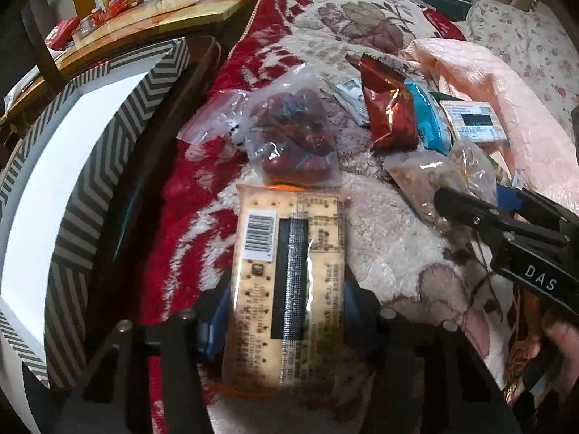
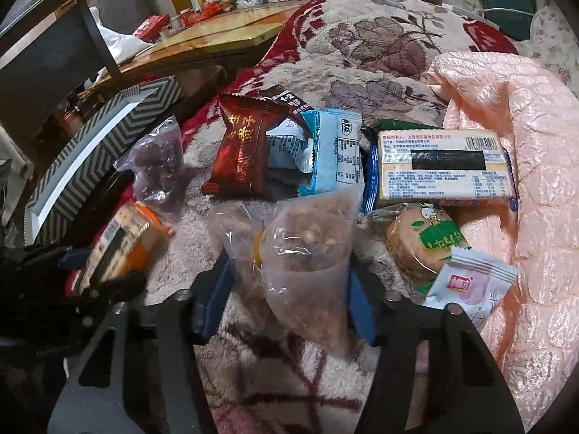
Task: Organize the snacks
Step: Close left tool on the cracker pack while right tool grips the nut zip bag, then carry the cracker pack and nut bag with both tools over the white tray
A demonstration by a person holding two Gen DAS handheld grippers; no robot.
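Note:
My left gripper (image 1: 287, 322) is shut on a long cracker pack (image 1: 289, 264) with a barcode label, held over the blanket; it also shows in the right wrist view (image 2: 119, 238). My right gripper (image 2: 289, 289) is shut on a clear bag of nuts (image 2: 307, 253), which also shows in the left wrist view (image 1: 441, 177). A bag of red dates (image 1: 296, 137) lies just beyond the cracker pack. A dark red packet (image 2: 242, 155), a light blue packet (image 2: 336, 155) and a yellow wafer pack (image 2: 445, 166) lie further back.
A box with a zigzag-patterned rim (image 1: 119, 115) stands at the left, beside the bed (image 2: 97, 152). A green-labelled round cake (image 2: 427, 242) and a small white packet (image 2: 470, 282) lie at the right. A pink quilt (image 2: 524, 181) rises to the right. A wooden table (image 2: 217, 36) stands behind.

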